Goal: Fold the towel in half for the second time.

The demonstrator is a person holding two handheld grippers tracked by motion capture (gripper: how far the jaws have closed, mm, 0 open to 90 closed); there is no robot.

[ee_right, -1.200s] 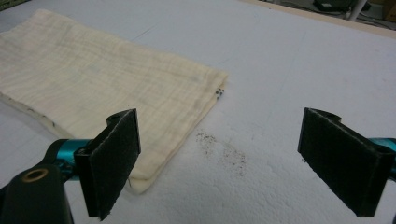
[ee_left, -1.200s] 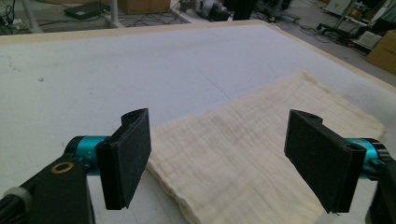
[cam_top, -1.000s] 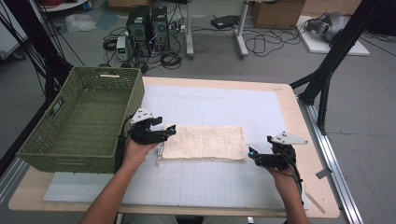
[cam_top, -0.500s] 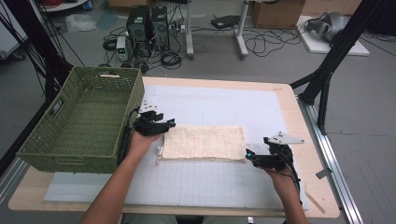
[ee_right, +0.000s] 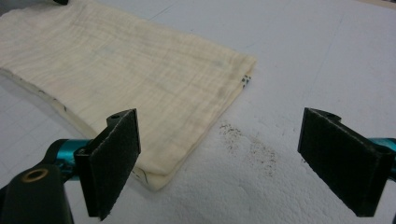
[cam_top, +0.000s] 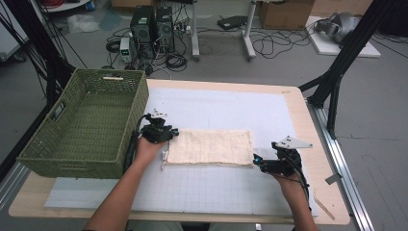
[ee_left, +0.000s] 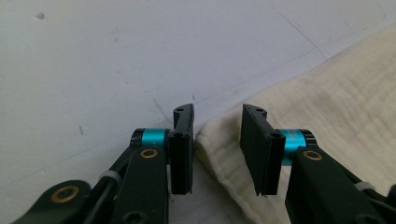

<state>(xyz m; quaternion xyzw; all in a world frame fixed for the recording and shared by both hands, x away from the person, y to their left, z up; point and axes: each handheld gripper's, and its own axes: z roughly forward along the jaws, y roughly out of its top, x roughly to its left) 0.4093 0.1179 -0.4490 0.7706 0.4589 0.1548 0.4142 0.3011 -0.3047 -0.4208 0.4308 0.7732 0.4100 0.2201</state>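
The left tool [ee_left: 217, 140] has just been closing, its jaws narrow around a corner of the folded cream cloth [ee_left: 336, 107], pads not yet pressing. The right tool [ee_right: 219, 163] stands wide, the cloth's other end just ahead on the desk [cam_top: 216, 192].

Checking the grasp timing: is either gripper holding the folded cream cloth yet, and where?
Nothing is gripped yet. The left gripper has been closing around the folded cream cloth's corner; the right gripper stands wide open.
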